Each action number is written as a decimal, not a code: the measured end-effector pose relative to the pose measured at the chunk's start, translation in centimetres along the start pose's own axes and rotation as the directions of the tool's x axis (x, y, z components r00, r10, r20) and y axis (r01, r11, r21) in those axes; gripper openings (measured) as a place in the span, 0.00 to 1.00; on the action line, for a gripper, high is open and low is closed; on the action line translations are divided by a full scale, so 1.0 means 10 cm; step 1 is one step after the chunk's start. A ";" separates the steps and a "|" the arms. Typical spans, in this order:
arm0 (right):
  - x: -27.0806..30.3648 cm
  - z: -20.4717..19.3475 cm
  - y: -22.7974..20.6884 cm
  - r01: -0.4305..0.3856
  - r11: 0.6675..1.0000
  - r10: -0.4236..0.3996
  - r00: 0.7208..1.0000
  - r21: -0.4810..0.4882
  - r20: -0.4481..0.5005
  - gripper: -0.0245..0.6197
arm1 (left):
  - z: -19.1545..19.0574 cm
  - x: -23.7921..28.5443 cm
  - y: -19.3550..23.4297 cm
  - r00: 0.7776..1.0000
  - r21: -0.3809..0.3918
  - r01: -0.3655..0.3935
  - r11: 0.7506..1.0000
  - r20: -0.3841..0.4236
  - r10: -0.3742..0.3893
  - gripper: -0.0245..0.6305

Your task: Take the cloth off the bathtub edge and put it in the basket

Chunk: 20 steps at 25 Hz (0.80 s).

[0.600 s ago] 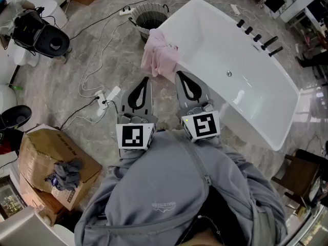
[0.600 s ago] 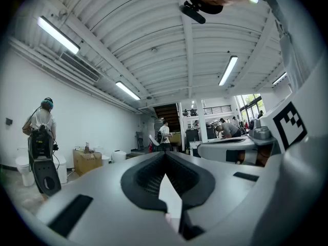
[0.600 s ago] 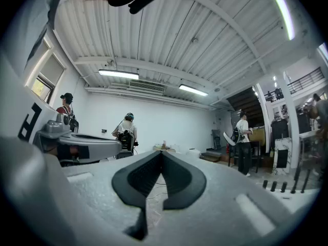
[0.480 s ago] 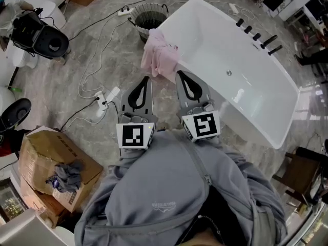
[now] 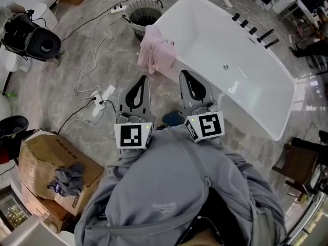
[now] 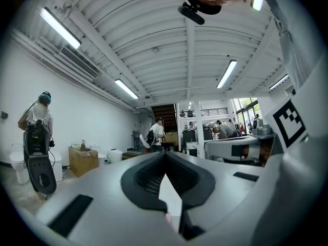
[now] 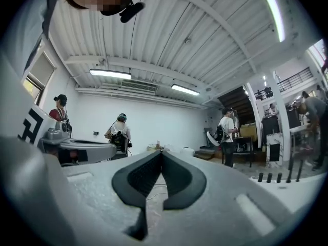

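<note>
Ahead of the person's chest, the left gripper [image 5: 140, 80] and right gripper [image 5: 184, 74] are held level, each with jaws pressed together on nothing. Either one should spread its jaws first, then tip down and pinch a thick fold where the pink cloth [image 5: 154, 53] crosses the bathtub [image 5: 241, 81] rim, lifting it clear before carrying. That cloth hangs just beyond both tips, between them. The basket [image 5: 132, 14] stands on the floor right behind it.
</note>
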State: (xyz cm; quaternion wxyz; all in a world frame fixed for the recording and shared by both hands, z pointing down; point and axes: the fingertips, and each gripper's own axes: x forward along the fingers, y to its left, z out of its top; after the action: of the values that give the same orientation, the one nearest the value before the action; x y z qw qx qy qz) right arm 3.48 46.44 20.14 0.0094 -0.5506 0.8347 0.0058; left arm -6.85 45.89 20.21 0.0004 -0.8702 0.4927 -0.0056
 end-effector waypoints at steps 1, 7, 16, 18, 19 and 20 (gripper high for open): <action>0.02 -0.01 -0.02 0.005 1.000 -0.005 1.000 0.003 -0.003 0.05 | -0.01 0.01 0.02 1.000 0.000 -0.002 1.000 0.000 0.002 0.04; 0.27 -0.10 -0.08 0.005 1.000 -0.005 1.000 0.018 -0.004 0.05 | -0.06 0.11 0.27 0.999 0.002 -0.037 0.999 0.002 0.037 0.04; 1.10 -0.19 -0.43 -0.018 1.000 0.018 1.000 0.011 0.001 0.05 | -0.11 0.82 0.64 0.999 0.020 -0.034 0.999 0.010 0.034 0.04; 1.36 -0.20 -0.56 -0.029 1.000 0.029 1.000 0.012 -0.005 0.05 | -0.09 1.07 0.75 0.999 0.023 -0.038 0.999 0.013 0.038 0.04; 1.49 -0.20 -0.63 -0.031 0.999 0.031 0.999 0.015 -0.012 0.05 | -0.09 1.20 0.81 0.999 0.021 -0.041 0.999 0.013 0.040 0.04; 1.62 -0.21 -0.71 -0.033 0.999 0.034 0.999 0.019 -0.018 0.05 | -0.09 1.32 0.87 0.999 0.018 -0.044 0.999 0.011 0.043 0.04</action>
State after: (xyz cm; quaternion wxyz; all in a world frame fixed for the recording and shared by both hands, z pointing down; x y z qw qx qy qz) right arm 3.62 28.72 21.89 0.0066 -0.5365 0.8438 -0.0069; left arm -7.51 30.07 21.15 0.0109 -0.8592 0.5114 -0.0054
